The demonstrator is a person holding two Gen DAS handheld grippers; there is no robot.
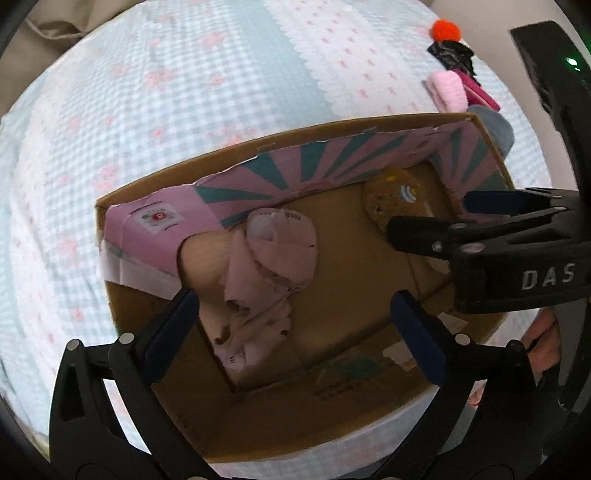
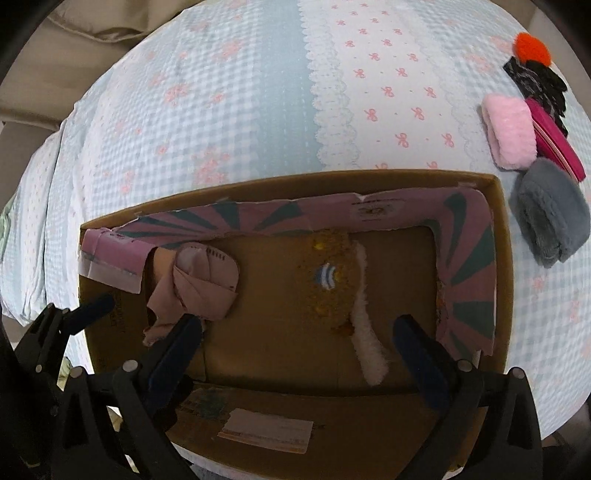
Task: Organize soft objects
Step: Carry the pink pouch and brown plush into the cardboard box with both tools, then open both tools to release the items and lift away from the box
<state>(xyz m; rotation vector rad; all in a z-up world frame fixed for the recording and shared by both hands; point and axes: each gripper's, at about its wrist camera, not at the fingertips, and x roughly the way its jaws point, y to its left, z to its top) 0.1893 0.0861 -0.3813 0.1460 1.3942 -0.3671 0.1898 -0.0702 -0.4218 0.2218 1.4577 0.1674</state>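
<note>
An open cardboard box [image 1: 258,142] [image 2: 502,258] with a pink and teal liner sits on the bed. Inside lie a crumpled pink cloth [image 1: 273,258] [image 2: 199,284] at the left and a brown fuzzy sock with a white cuff [image 1: 399,195] [image 2: 332,280] at the right. My left gripper [image 1: 295,328] is open and empty above the box over the pink cloth. My right gripper [image 2: 295,354] is open and empty above the brown sock; it also shows in the left wrist view [image 1: 432,218]. The left gripper's fingers [image 2: 92,306] show at the left edge of the right wrist view.
On the checked bedspread [image 2: 240,110] to the right of the box lie a grey fuzzy roll [image 2: 550,210], a pink fuzzy roll [image 2: 509,133], a magenta item [image 2: 554,144], a black cloth [image 2: 539,85] and an orange pompom [image 2: 532,46]. A beige pillow [image 2: 74,33] lies far left.
</note>
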